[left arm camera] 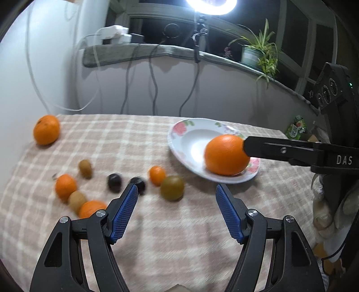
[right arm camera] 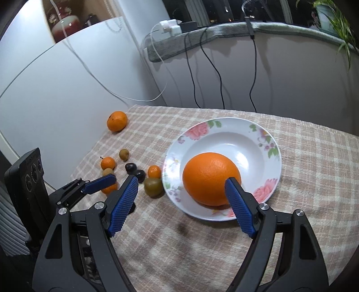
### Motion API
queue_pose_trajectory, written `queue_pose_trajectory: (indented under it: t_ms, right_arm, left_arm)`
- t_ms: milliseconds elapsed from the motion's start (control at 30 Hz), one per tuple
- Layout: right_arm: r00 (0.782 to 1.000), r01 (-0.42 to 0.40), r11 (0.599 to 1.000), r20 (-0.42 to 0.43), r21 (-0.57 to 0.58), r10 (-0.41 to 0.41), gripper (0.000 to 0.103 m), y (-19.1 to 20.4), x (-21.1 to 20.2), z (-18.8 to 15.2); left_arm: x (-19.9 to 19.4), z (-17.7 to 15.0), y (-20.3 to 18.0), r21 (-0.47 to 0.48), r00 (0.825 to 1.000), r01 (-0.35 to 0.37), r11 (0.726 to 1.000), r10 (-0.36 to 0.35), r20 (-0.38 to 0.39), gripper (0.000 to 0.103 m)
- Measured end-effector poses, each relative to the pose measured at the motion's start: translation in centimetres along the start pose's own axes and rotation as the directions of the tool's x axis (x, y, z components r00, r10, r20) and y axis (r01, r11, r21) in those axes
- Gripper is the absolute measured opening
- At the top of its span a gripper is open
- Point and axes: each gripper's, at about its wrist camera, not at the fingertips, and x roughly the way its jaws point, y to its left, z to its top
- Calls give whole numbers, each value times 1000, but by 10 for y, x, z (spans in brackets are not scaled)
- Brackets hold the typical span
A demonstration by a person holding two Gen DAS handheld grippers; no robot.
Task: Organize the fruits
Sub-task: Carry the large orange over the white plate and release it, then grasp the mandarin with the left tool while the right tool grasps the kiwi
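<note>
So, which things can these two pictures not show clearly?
- Small fruits: motion-blurred in left view, kinds uncertain.
- Bottom orange: partly behind left hand-held gripper.
- Green packet: label too small.
- Big orange: whether the right hand-held gripper touches it is unclear.

ring lamp glares overhead; small fruits motion-blurred; fisheye edges curve.

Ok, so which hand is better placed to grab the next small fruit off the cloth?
Probably the left. Its tongs stand open and empty right above the cluster of small fruit, while the right tongs are open over at the big orange on the plate.
</note>
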Motion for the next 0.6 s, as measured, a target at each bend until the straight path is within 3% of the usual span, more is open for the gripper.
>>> queue_pose_trajectory:
  t_ms: [433,600]
  right_arm:
    - [998,-42,992,-58,-120,35,82,47,24,-26]
    - [995,-43,990,-99,-133,30,70,55,41,-34]
  left_arm:
    - [-23,-29,53,-122,994,-106,987,102,-35,71]
    - [-20,-38,67,-156,992,-119,980,112,-58,67]
